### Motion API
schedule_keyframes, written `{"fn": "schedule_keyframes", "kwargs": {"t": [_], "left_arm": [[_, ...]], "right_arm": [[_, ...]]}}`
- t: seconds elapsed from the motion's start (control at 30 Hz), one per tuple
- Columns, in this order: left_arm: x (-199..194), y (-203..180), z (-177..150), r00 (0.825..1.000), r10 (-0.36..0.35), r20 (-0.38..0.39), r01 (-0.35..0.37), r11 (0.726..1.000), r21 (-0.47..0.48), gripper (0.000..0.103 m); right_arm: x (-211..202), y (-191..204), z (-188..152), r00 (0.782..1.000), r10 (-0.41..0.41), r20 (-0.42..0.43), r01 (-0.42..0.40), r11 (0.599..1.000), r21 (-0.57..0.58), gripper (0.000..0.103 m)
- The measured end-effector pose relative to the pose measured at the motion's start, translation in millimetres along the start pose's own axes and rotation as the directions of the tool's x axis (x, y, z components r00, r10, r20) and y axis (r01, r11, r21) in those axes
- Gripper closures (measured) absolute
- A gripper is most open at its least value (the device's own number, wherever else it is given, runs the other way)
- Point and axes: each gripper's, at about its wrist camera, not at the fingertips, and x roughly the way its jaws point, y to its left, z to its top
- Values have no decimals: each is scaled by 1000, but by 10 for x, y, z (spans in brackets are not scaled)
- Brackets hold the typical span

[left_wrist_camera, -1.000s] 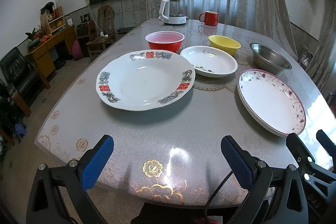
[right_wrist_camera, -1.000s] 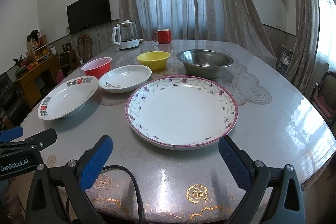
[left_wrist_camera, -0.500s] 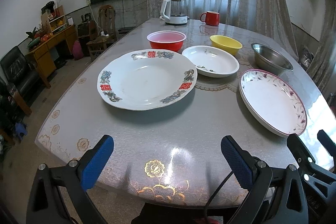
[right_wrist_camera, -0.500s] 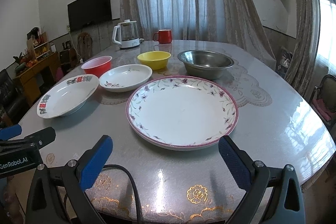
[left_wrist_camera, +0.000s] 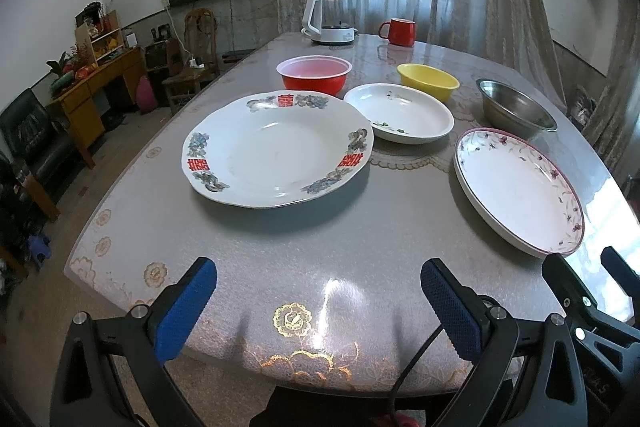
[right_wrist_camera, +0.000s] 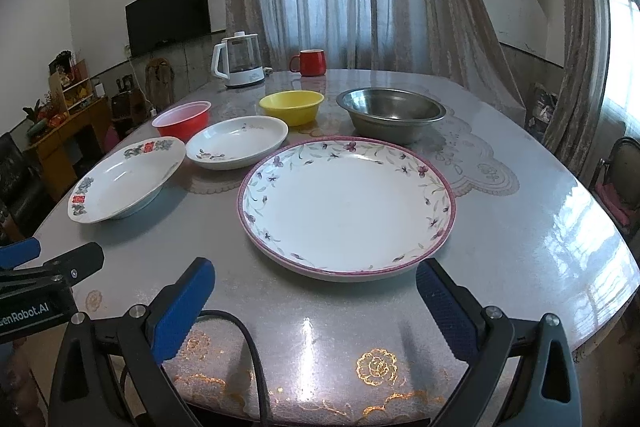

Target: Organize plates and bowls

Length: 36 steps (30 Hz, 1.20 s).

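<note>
A wide white plate with red characters (left_wrist_camera: 276, 151) (right_wrist_camera: 124, 183) lies ahead of my left gripper (left_wrist_camera: 318, 283), which stands open and holds nothing near the table's front edge. The pink-rimmed floral plate (right_wrist_camera: 346, 205) (left_wrist_camera: 516, 187) rests just beyond my right gripper (right_wrist_camera: 314, 281), also open and holding nothing. Behind them sit a small white dish (left_wrist_camera: 400, 113) (right_wrist_camera: 238, 141), a red bowl (left_wrist_camera: 314, 75) (right_wrist_camera: 182, 121), a yellow bowl (left_wrist_camera: 428, 81) (right_wrist_camera: 292, 105) and a steel bowl (left_wrist_camera: 514, 109) (right_wrist_camera: 390, 113).
A white kettle (left_wrist_camera: 330, 19) (right_wrist_camera: 240, 61) and a red mug (left_wrist_camera: 398, 31) (right_wrist_camera: 310, 63) stand at the table's far end (right_wrist_camera: 400, 79). Chairs and a wooden cabinet (left_wrist_camera: 92, 87) line the room's left side; another chair (right_wrist_camera: 622, 179) is at the right.
Both grippers have drifted slightly closer to the table; the dishes have not moved.
</note>
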Motion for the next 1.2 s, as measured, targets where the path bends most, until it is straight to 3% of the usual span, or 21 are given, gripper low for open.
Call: {"fn": "schedule_keyframes", "kwargs": {"t": [0.4, 0.67, 0.77, 0.9, 1.03, 1.2], "left_arm": [[11, 10, -9, 1000, -6, -6, 6, 1000, -1, 0], [91, 62, 4, 999, -13, -31, 13, 1000, -12, 0], [137, 129, 23, 998, -51, -41, 50, 999, -18, 0], [260, 379, 81, 985, -162, -58, 155, 982, -109, 0], [381, 655, 134, 974, -214, -75, 196, 960, -199, 0], [343, 998, 225, 970, -242, 21, 237, 924, -300, 0]], "right_arm": [[-9, 22, 7, 1000, 20, 11, -20, 1000, -7, 0], [-67, 63, 24, 991, 109, 83, -107, 994, -23, 0], [-25, 125, 39, 991, 124, 49, -121, 991, -64, 0], [106, 211, 41, 987, 158, -24, -160, 982, -103, 0], [219, 279, 82, 974, 211, -79, -220, 969, -114, 0], [284, 399, 130, 970, 223, -100, -236, 960, -150, 1]]}}
